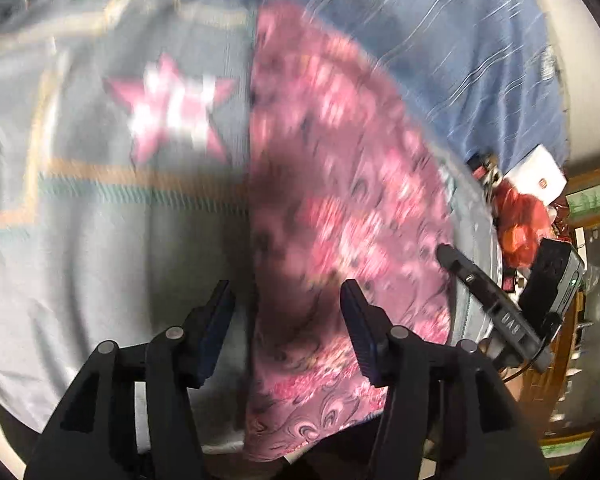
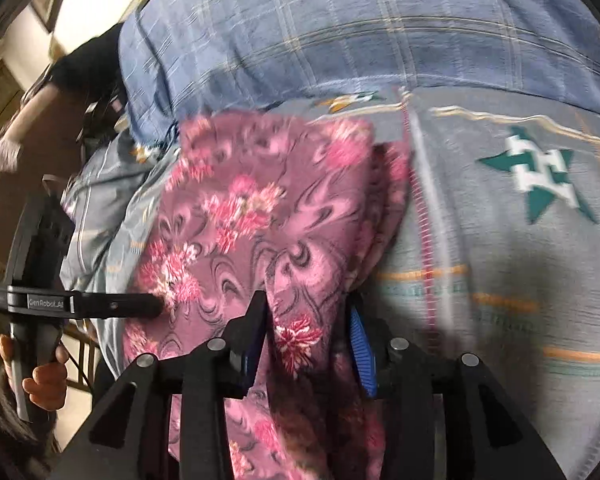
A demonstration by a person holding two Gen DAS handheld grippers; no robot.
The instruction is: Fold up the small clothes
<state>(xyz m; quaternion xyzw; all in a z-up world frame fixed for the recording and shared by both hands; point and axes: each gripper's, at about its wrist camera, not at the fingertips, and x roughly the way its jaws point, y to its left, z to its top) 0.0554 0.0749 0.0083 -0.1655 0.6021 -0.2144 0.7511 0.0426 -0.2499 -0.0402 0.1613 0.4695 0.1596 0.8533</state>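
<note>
Grey bedsheet [image 2: 500,280] right of pink cloth [image 2: 240,240]: flat, bare, passable. Left side crowded: other gripper [image 2: 156,306] against the cloth; clutter [image 1: 520,220] at the bed edge.

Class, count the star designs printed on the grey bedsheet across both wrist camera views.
3: a pink star left of the floral cloth, a green star right of it, an orange-and-green one above it. More may be hidden.
</note>
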